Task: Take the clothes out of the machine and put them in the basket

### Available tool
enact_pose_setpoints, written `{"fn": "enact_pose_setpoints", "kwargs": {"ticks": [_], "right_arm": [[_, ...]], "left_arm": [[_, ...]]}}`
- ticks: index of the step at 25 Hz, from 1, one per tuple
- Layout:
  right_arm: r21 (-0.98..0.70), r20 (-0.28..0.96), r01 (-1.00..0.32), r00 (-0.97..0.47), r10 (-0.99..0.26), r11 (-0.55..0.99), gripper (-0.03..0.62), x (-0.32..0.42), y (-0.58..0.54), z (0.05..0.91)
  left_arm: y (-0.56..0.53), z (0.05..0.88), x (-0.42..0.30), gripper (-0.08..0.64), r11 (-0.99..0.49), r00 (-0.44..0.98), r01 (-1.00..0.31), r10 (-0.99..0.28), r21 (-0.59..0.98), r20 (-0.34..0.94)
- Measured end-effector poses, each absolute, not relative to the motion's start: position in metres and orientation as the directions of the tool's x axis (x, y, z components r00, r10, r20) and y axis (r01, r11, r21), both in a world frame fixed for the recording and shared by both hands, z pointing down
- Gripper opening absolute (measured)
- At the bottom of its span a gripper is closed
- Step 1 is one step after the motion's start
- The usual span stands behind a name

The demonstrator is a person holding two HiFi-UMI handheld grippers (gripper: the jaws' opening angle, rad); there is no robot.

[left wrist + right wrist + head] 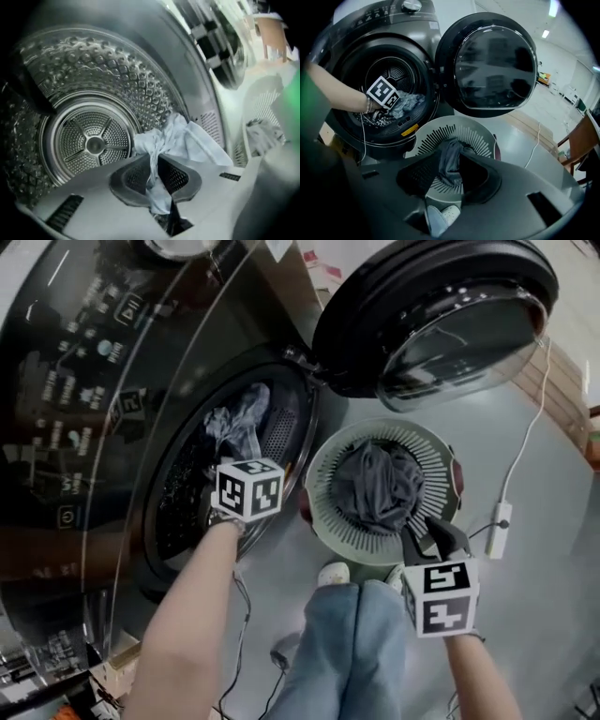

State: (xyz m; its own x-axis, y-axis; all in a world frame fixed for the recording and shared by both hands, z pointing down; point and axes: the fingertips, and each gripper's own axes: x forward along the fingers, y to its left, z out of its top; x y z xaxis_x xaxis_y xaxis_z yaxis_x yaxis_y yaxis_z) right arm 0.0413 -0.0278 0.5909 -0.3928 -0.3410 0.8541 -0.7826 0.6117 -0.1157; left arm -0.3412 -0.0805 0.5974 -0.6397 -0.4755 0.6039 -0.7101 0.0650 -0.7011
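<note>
The dark washing machine's drum [187, 502] stands open at the left. At its mouth my left gripper [246, 488] is shut on a pale blue cloth [239, 418]. In the left gripper view the cloth [180, 138] bunches between the jaws of the left gripper [153, 164] in front of the steel drum [93, 140]. The round pale basket [323, 474] sits on the floor below the door. My right gripper [433, 540] is above its near rim. Its jaws [449, 168] are shut on a dark grey garment [451, 159] that hangs into the basket [480, 138].
The round door [441, 315] is swung open at the upper right. More dark clothes [382, 119] lie low in the drum. A white cable with a power strip [499, 529] runs over the floor at the right. The person's legs [347, 634] stand close before the basket.
</note>
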Motion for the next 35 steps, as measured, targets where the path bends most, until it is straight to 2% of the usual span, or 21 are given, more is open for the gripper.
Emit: {"fn": "enact_pose_setpoints", "kwargs": {"ticks": [5, 10, 20, 25, 29, 32, 35], "right_arm": [[-0.127, 0.855, -0.803, -0.386, -0.346, 0.582, 0.141, 0.05, -0.022, 0.564], [-0.128, 0.853, -0.804, -0.388, -0.349, 0.581, 0.138, 0.055, -0.022, 0.541], [-0.138, 0.854, -0.856, -0.358, -0.377, 0.499, 0.133, 0.08, -0.031, 0.528], [-0.139, 0.86, -0.878, -0.336, -0.383, 0.457, 0.132, 0.094, -0.028, 0.529], [-0.133, 0.871, -0.893, -0.312, -0.38, 0.429, 0.129, 0.107, -0.022, 0.533], [-0.132, 0.877, -0.904, -0.297, -0.377, 0.406, 0.129, 0.116, -0.018, 0.537], [-0.13, 0.884, -0.915, -0.282, -0.374, 0.382, 0.127, 0.125, -0.015, 0.541]], "left_arm": [[-0.065, 0.571, -0.31, 0.051, 0.077, -0.6, -0.75, -0.497, -0.657, 0.626], [-0.051, 0.546, -0.283, 0.051, 0.15, -0.562, -0.805, -0.504, -0.574, 0.656], [-0.053, 0.481, -0.195, 0.049, 0.137, -0.397, -0.902, -0.635, -0.409, 0.662], [-0.054, 0.48, -0.148, 0.049, 0.067, -0.243, -0.962, -0.653, -0.265, 0.717], [-0.056, 0.485, -0.111, 0.049, 0.015, -0.068, -0.997, -0.65, -0.077, 0.757], [-0.058, 0.484, -0.08, 0.049, -0.045, 0.094, -0.995, -0.667, 0.087, 0.739], [-0.06, 0.488, -0.057, 0.049, -0.104, 0.196, -0.98, -0.655, 0.171, 0.729]]}}
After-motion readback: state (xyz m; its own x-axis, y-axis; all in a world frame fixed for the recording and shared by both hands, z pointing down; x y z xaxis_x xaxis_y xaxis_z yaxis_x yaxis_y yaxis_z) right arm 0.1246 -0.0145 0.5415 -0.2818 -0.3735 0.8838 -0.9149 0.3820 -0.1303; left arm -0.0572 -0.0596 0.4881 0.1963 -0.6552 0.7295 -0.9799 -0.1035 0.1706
